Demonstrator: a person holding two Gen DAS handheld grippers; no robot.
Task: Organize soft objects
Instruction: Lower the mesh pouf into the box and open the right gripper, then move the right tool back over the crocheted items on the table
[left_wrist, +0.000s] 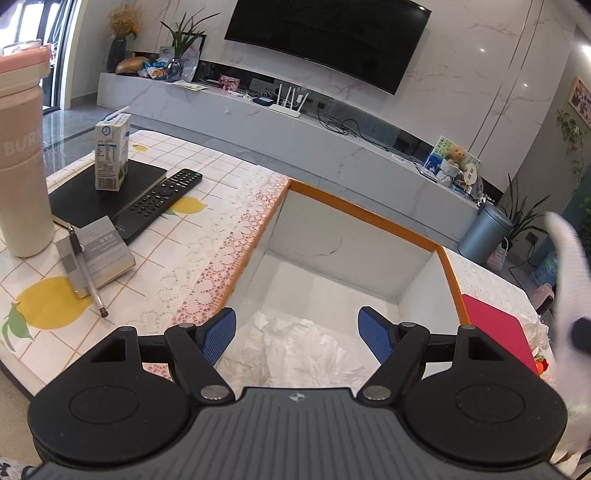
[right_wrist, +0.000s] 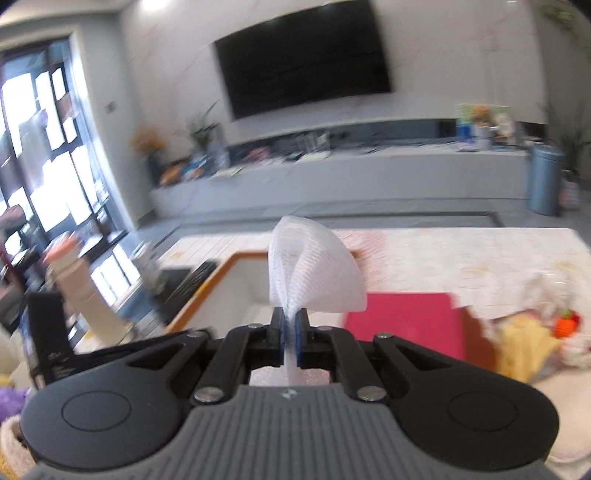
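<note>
The surface, covered by a lemon-print cloth, is taken up mostly by a white box with an orange rim, set there, it is judged, as the bin for the soft things. A crumpled white sheet is already seen on its floor. The left tongs are held spread and empty over the box's near end. A white mesh cloth is pinched in the right tongs, pressed together on its gathered end and carried in the air just right of the box, probably to be dropped in. A red mat lies beside the box. A remote, milk carton and pen lie well to the left, clear of the path; only the box wall must be cleared.
</note>
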